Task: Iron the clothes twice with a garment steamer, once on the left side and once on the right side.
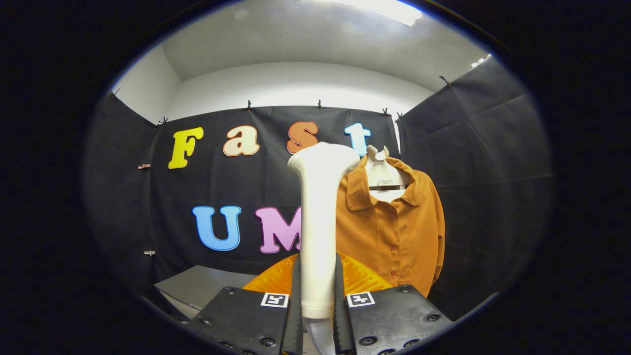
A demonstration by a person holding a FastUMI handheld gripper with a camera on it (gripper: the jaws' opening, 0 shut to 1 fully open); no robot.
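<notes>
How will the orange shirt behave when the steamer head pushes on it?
The shirt will probably give and swing, since it hangs loosely on a form. The fabric looks thin, so likely floppy. The steamer, clamped upright in the gripper, looks rigid.

Claw clamped on steamer

Garment steamer: plain white from flared head down the handle, pressed between the two fingers.
Shirt: rust orange all over, buttons of the same orange down the front, no pattern.
Hanger form: off-white at the open collar, crossed by one thin dark bar.
Cushion: glossy orange shading to yellow, ribbed sheen, just beyond the fingers.
Surface: flat grey.
Finger markers: white squares printed with black blocks.
Booth wall: black cloth, unpatterned.
Ceiling: white.
</notes>
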